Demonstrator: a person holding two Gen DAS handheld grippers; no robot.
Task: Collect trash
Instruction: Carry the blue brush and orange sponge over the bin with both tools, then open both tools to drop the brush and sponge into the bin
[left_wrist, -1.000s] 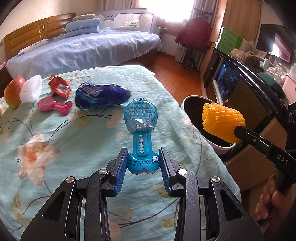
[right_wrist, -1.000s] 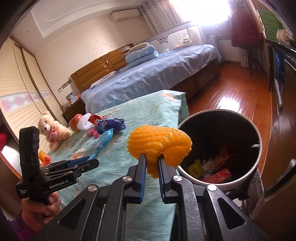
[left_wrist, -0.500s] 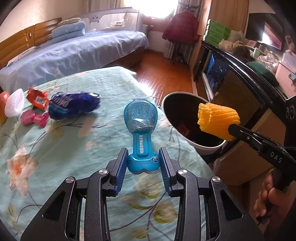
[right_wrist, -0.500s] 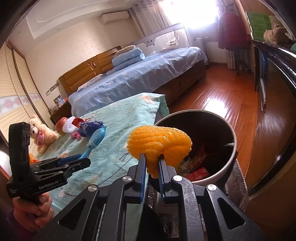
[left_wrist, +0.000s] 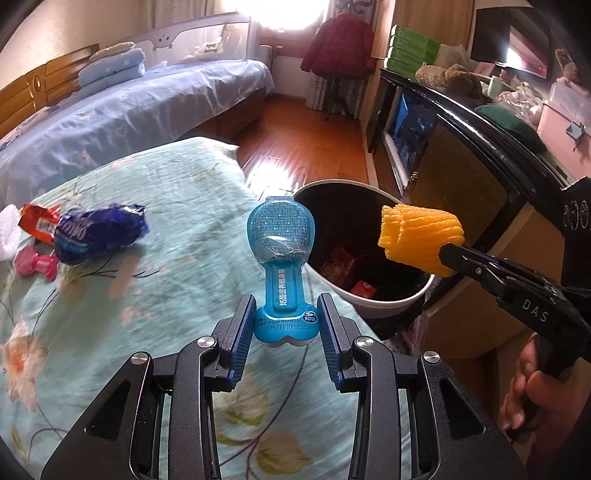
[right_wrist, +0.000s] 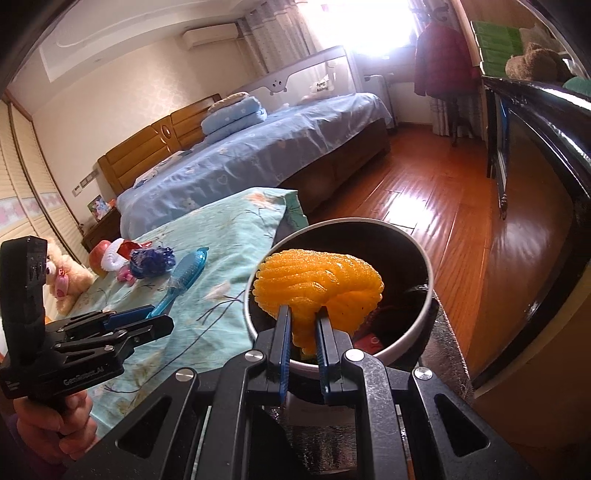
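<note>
Here the right gripper (right_wrist: 302, 325) pinches an orange foam net (right_wrist: 319, 282) by its lower edge, jaws pressed tight into the soft mesh, and holds it above the open mouth of the bin (right_wrist: 424, 258). In the left wrist view the net (left_wrist: 421, 236) sits at about 3 o'clock, over the bin (left_wrist: 391, 306), whose dark inside already holds red wrappers (left_wrist: 341, 264).

The left gripper (left_wrist: 285, 325) clamps a blue blister pack (left_wrist: 282, 254) by its narrow base; the wide end points toward 12 o'clock and reaches over the bin's near rim, while the gripper itself is above the floral quilt (left_wrist: 110, 314).

The step in hand looks like dropping the net. To do it well, the right gripper should be centred over the opening rather than the rim, since foam is light and springy and may cling to a ribbed pad or bounce off the edge. Opening the jaws fully and giving a small downward tilt should free it. The pack then follows: the left gripper needs to travel toward 2 o'clock until its tips clear the rim, keeping apart from the right one.

Left on the quilt at 9 to 10 o'clock are a blue bag (left_wrist: 98, 232), a red wrapper (left_wrist: 38, 221) and a pink piece (left_wrist: 35, 264).
</note>
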